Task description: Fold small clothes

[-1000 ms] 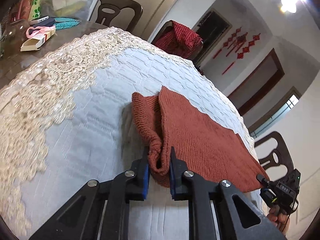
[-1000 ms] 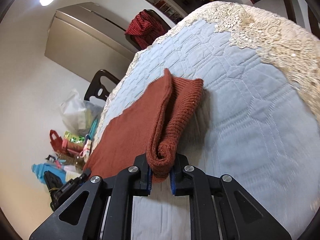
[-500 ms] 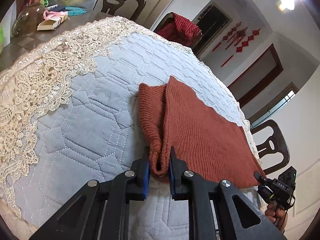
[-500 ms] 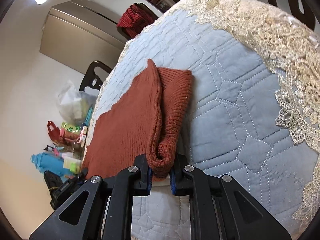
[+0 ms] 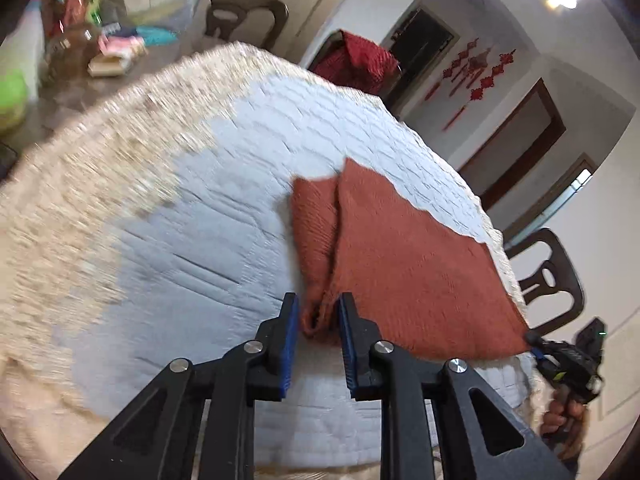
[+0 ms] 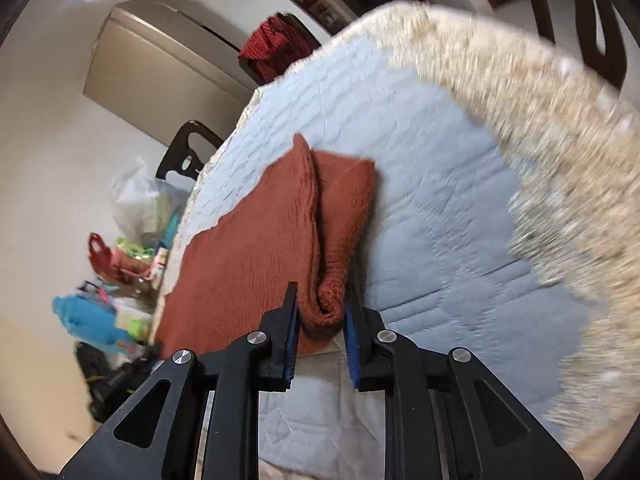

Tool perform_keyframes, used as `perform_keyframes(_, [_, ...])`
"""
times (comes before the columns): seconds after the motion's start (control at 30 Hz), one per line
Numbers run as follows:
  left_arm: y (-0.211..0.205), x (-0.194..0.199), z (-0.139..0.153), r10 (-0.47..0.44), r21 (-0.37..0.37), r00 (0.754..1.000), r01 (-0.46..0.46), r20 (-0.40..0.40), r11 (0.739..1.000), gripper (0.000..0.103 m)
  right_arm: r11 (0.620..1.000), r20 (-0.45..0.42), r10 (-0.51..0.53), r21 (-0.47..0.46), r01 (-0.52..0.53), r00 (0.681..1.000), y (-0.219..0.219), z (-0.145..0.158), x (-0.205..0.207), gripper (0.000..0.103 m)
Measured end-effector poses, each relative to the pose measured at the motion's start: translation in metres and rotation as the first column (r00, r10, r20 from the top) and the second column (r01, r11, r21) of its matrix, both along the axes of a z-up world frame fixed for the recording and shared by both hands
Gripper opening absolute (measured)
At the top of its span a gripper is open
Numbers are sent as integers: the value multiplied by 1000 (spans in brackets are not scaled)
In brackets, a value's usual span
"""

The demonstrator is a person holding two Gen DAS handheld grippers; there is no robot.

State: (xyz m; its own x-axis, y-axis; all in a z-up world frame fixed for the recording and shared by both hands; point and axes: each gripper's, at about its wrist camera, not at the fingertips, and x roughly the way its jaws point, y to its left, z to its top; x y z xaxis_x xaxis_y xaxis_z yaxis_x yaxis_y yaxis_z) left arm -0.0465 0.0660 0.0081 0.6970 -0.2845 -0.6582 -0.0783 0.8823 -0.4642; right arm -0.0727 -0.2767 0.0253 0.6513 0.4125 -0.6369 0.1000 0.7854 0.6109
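The left gripper has its two blue-padded fingers set a little apart, and a bunched corner of the rust-red knitted cloth sits between them. There is a small gap on each side of the fold, so I cannot tell if the pads press the knit or only stand beside it. From this corner the cloth runs away from the gripper: a narrow folded strip on the left, and a wide flat part that spreads to the right over the pale blue quilted cover.

The right gripper is at the opposite corner of the same cloth. Its fingers are also a little apart, with a thick rolled fold of the knit between them. The fold touches the left pad and lies very near the right one; a firm grip is not certain. Here the flat part spreads to the left and the folded strip goes straight ahead.

The cover has a cream lace border, which is blurred in both views. In the left view the right gripper shows at the far right edge.
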Motion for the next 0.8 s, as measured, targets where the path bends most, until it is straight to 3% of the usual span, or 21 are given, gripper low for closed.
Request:
perform_keyframes(0.1, [1, 1, 15, 14, 42, 999, -16, 46, 999, 22, 994, 60, -21, -103, 27, 998, 1, 21, -10, 21])
perform_keyframes(0.23, [-19, 22, 28, -56, 56, 992, 49, 116, 997, 22, 990, 131, 54, -136, -36, 990, 21, 31, 0, 21])
perform_keyframes(0.33, [-39, 42, 15, -113, 81, 989, 105, 92, 991, 22, 987, 113, 96, -139, -80, 989, 33, 14, 16, 21])
perform_keyframes(0.4, [-45, 49, -3, -135, 88, 990, 132, 33, 987, 22, 985, 81, 70, -161, -56, 994, 31, -1, 24, 20])
perform_keyframes(0.43, [-45, 48, -10, -139, 87, 990, 137, 20, 987, 22, 987, 65, 52, -156, -42, 996, 25, -10, 25, 16])
perform_keyframes(0.47, [-44, 43, -13, -142, 90, 989, 138, 41, 986, 22, 990, 69, 38, -140, -28, 997, 20, -13, 23, 3])
perform_keyframes(0.53, [-42, 36, -10, -149, 96, 988, 144, 49, 985, 22, 992, 69, 24, -123, -15, 997, 13, -12, 19, 0])
perform_keyframes(0.67, [-42, 35, 0, -153, 109, 987, 148, 45, 983, 22, 984, 74, 37, -177, -23, 997, 22, 2, 17, 1])
perform_keyframes(0.8, [-53, 55, 18, -168, 135, 981, 155, 93, 979, 22, 983, 112, 70, -177, -49, 991, 35, 14, 35, 3])
